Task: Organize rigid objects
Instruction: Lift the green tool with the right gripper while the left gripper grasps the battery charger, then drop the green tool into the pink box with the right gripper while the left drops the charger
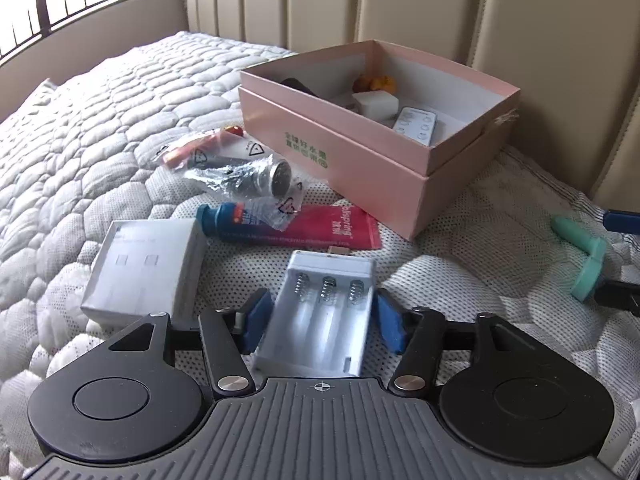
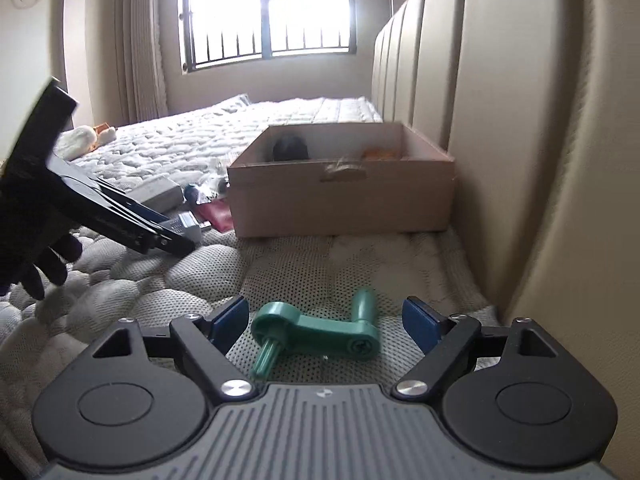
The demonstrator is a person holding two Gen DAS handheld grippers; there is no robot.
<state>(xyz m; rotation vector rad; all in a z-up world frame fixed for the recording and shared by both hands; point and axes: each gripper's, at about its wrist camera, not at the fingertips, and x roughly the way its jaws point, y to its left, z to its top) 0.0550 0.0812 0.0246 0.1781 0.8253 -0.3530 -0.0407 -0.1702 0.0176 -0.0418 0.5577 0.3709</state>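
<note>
Straddled by the spread left gripper (image 1: 316,320), the charger (image 1: 320,316) lies on the mattress (image 1: 100,120), long axis toward 12 o'clock, neither pad clearly touching. Box (image 1: 360,168) waits at 1 o'clock. Right gripper (image 2: 324,320), also spread, flanks the crank (image 2: 320,336), whose arm lies crosswise, 9 to 3.

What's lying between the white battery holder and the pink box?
In the left wrist view, a red tube with a blue cap lies between the battery holder and the pink box.
</note>
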